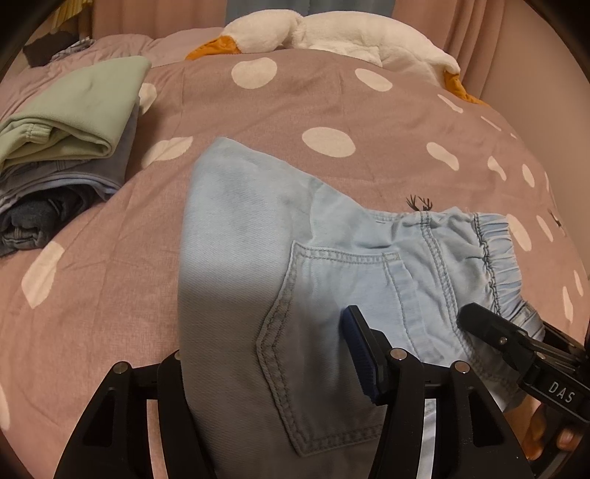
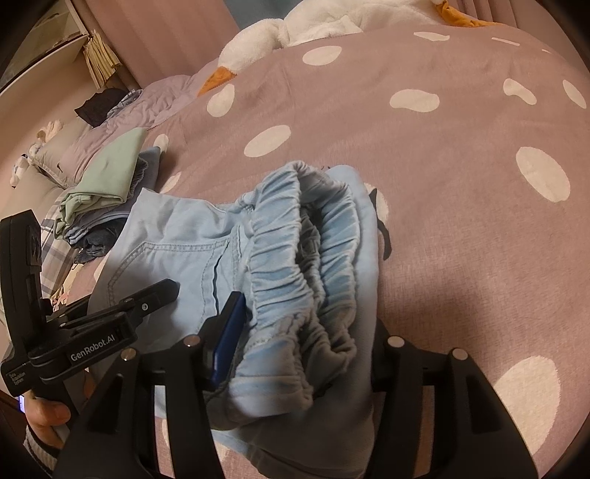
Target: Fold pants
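Light blue denim pants [image 1: 239, 228] lie folded on the pink dotted bedspread [image 1: 332, 99], back pocket up and the elastic waistband [image 2: 280, 258] to the right. My left gripper [image 1: 265, 339] straddles the folded leg part. Its blue pad [image 1: 359, 353] rests beside the pocket, and the other finger is hidden under the cloth edge. The cloth lies flat and unpinched, so the jaws stand open. My right gripper [image 2: 309, 313] is open around the bunched waistband, with its blue pad [image 2: 228, 331] at the cloth's edge and its far finger hidden. Each view also shows a finger [image 1: 486, 328] [image 2: 158, 291] of the other gripper.
A stack of folded clothes [image 1: 73, 110] [image 2: 110, 173] with a green piece on top sits at the left of the bed. A white plush goose [image 1: 332, 33] lies at the far end by pink curtains. A hand [image 2: 48, 416] holds the left gripper's handle.
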